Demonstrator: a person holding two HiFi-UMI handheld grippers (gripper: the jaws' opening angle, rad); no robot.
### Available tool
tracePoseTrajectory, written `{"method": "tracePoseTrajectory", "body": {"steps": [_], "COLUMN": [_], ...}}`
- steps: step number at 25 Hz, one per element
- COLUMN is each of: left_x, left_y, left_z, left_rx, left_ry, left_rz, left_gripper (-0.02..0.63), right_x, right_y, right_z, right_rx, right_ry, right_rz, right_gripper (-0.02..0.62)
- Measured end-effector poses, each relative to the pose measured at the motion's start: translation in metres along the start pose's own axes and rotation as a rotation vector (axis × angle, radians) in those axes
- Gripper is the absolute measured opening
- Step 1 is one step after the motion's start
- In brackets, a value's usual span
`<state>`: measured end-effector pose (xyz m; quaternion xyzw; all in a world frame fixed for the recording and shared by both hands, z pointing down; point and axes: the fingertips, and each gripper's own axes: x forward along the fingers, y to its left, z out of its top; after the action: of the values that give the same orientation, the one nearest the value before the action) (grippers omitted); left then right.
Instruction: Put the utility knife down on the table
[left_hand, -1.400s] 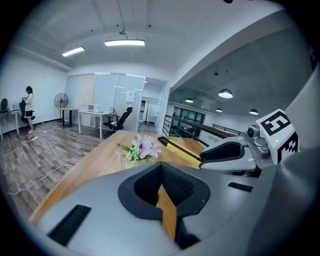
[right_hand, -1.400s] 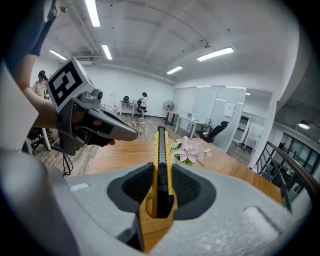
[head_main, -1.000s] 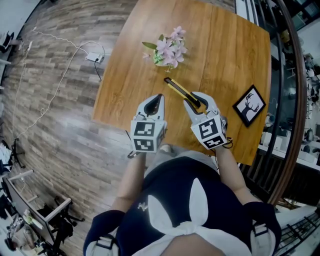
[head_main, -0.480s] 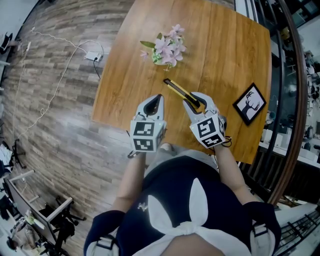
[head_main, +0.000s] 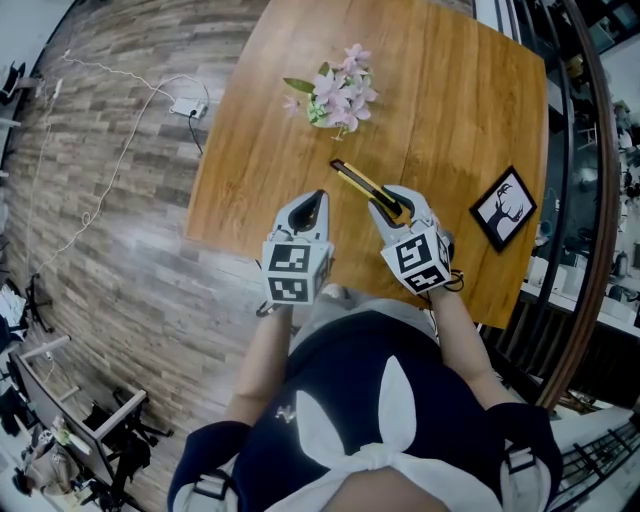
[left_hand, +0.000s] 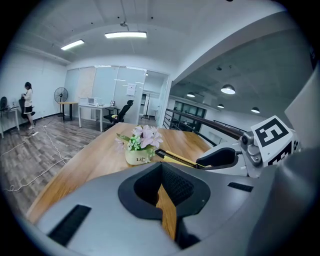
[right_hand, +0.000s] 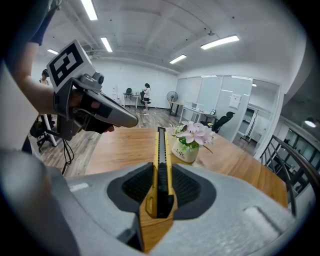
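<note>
The right gripper (head_main: 392, 203) has its jaws clenched on the handle end of the yellow and black utility knife (right_hand: 161, 165). The knife juts forward over the wooden bench (head_main: 450, 110), its far end aimed at the small flower pot (head_main: 335, 100). The left gripper (head_main: 314, 201) hangs just beside it, over the bench's near edge, its jaws pressed together with nothing between them. A framed picture (head_main: 503, 208) lies to the right.

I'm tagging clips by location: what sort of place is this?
Most likely an open-plan office: desks and an office chair stand at the far end, glass partitions wall off rooms behind them, and strip lights line the ceiling.
</note>
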<state>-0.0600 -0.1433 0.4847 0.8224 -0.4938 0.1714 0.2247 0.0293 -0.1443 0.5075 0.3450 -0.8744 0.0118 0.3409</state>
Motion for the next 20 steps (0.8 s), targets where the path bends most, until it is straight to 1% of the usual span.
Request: {"method": "tracePoseTrajectory", "body": {"steps": [10,20], "left_x": [0.005,0.009], "left_y": [0.003,0.008], "left_z": [-0.006,-0.014], "left_rx": [-0.012,-0.024], "left_ry": [0.018,0.042], "left_rz": [0.0,0.004], "left_gripper": [0.011,0.011], "right_x": [0.013,0.021], "right_y": [0.0,0.002], "right_z": [-0.013,-0.022], "right_rx": [-0.034,-0.041], "right_ry": [0.041,0.066], "right_rz": [0.017,0.042], "right_gripper": [0.12,0.12]}}
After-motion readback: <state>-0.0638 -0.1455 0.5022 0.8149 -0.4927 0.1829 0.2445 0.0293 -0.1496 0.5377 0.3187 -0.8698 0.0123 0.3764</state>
